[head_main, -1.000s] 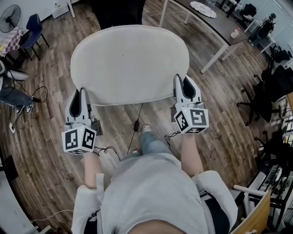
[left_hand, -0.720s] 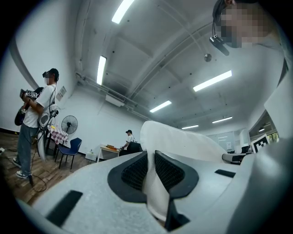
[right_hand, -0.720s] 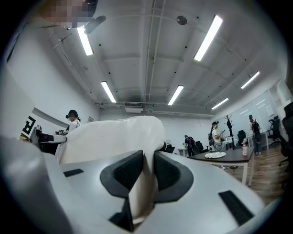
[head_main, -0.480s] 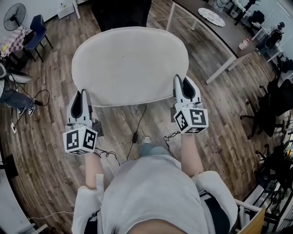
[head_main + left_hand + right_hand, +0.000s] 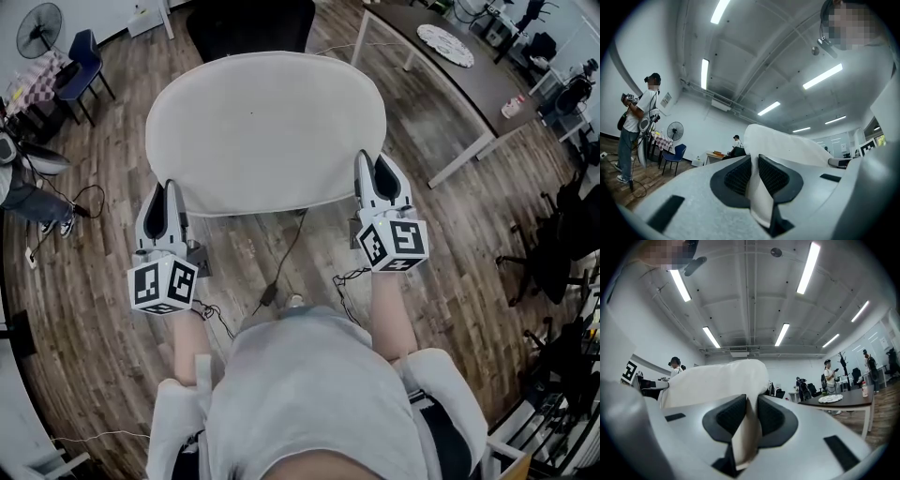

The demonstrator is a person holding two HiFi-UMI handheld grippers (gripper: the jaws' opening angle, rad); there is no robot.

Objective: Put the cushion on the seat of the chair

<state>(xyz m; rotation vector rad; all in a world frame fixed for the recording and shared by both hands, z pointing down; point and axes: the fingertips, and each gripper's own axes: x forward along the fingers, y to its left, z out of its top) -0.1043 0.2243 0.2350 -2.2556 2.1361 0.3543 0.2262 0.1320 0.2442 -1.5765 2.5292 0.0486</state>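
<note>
The left gripper (image 5: 167, 192) and right gripper (image 5: 377, 169) each clamp a thin fold at the near edge of the cushion (image 5: 265, 131), held level above the floor (image 5: 450, 244), short of the chair (image 5: 251, 26). Risk: a shallow pinch slips, or the unsupported far edge sags and catches the chair, leaving the cushion off the seat.

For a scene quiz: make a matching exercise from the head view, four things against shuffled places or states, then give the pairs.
Things
1. cushion
2. fan
3. table
4. right gripper

Places or states
A. upper left corner of the view
B. fingers shut on the cushion's near edge
C. upper right of the view, dark top
D. white, oval, held in the air

Pairs: 1-D, 2-A, 3-C, 4-B
</note>
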